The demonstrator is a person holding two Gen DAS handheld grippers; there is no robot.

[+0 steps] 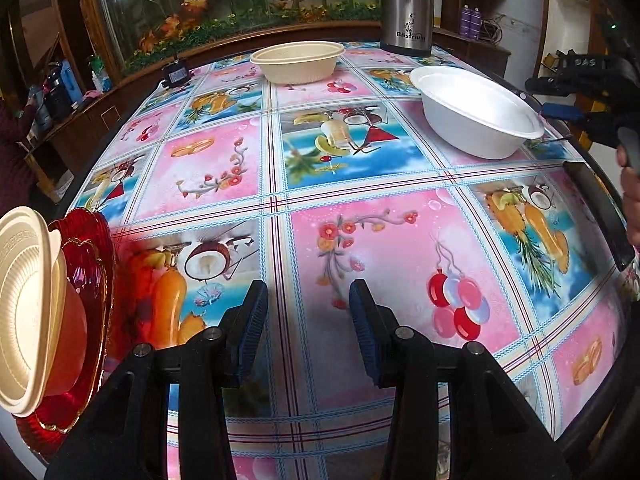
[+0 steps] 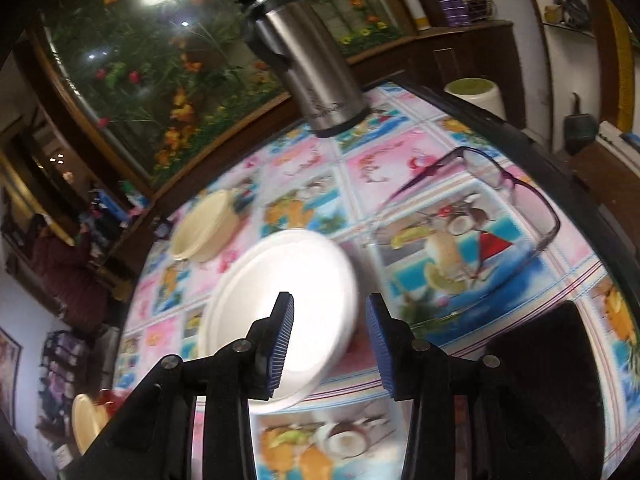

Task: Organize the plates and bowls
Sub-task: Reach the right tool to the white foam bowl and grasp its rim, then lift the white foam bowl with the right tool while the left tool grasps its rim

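A white bowl [image 1: 478,110] stands at the right of the table; in the right wrist view it [image 2: 280,300] lies just ahead of my right gripper [image 2: 330,344], which is open, its left finger over the bowl's rim. A cream bowl [image 1: 297,61] stands at the far side and shows in the right wrist view [image 2: 204,232]. At the left edge another cream bowl [image 1: 28,304] sits in a red glass plate [image 1: 90,280]. My left gripper [image 1: 308,326] is open and empty above the tablecloth. The right gripper also shows at the far right of the left wrist view [image 1: 580,96].
A steel thermos [image 1: 406,4] stands at the far edge, also in the right wrist view [image 2: 312,64]. Purple glasses [image 2: 516,196] and a black phone [image 1: 598,216] lie near the right edge. A small black device [image 1: 176,74] lies at the far left.
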